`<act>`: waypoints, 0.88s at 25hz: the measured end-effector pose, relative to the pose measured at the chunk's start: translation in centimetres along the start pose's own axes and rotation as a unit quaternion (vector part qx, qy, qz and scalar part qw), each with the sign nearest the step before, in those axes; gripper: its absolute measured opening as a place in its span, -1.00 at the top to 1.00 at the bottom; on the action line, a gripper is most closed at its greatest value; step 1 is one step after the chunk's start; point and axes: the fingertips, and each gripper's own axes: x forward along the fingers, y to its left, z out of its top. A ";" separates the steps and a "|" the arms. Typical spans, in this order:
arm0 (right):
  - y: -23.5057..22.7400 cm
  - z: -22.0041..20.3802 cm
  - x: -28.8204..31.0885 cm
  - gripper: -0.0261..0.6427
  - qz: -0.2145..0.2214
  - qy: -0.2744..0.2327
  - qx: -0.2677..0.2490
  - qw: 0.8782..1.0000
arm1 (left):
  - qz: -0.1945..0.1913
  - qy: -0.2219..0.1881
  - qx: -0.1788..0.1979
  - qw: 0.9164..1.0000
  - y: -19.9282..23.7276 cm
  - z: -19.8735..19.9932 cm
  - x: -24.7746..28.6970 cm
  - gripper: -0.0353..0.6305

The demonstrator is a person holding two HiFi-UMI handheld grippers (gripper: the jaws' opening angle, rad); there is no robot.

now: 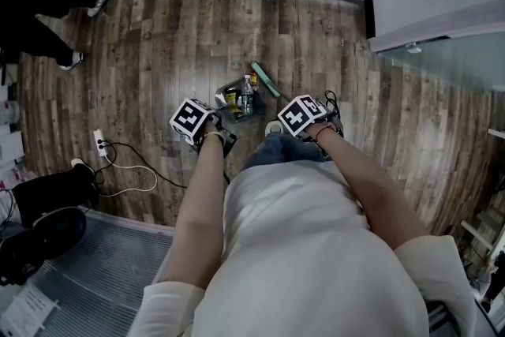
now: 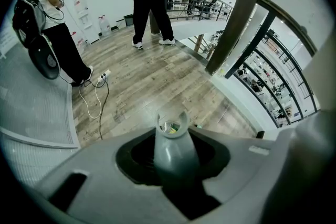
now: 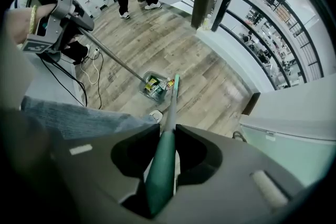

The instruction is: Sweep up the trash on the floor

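Progress: the trash looks gathered. The grey long-handled plastic dustpan [image 1: 237, 101] sits on the floor at 12 o'clock from the person's shoes. It holds a clear plastic bottle [image 1: 247, 94] and yellow wrappers [image 3: 151, 83]. I see no loose litter on the boards around it, so my judgement is that sweeping is nearly done and emptying is left.

Left gripper [image 1: 211, 136]: jaws clamped on the dustpan's grey handle [image 2: 175, 157].
Right gripper [image 1: 314, 122]: pinching the green broom handle [image 3: 161, 168]. The teal broom head [image 1: 266, 80] is just beside the pan at 2 o'clock.

Surface: brown wood-plank floor [image 1: 173, 35] with patchy grain. A white power strip [image 1: 100, 141] with cables lies at 9 o'clock, and a grey ribbed mat [image 1: 95, 256] at 7 o'clock.

Room: open, with a bystander in dark trousers [image 2: 150, 2] and a railed balcony edge [image 2: 273, 60].
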 end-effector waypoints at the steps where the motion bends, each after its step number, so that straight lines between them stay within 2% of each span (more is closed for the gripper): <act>1: 0.2 -0.2 0.0 0.63 0.002 0.000 0.002 1.000 | 0.000 0.001 0.000 1.000 0.0 0.1 0.0 0.59; 5: 1.5 -1.1 0.1 0.63 0.013 0.002 0.031 0.999 | -0.003 0.000 0.002 1.000 0.1 0.0 0.2 0.59; 9: 2.9 -1.9 -0.2 0.63 0.046 0.006 0.087 0.995 | -0.001 -0.001 0.001 1.000 0.1 0.0 0.1 0.59; 13: 3.6 -2.6 -0.1 0.63 0.074 0.005 0.122 0.990 | 0.000 -0.002 0.002 1.000 -0.2 -0.1 -0.1 0.59; 22: 4.6 -3.6 -0.2 0.63 0.096 0.003 0.134 0.986 | -0.002 -0.007 0.002 1.000 -0.2 -0.3 -0.1 0.58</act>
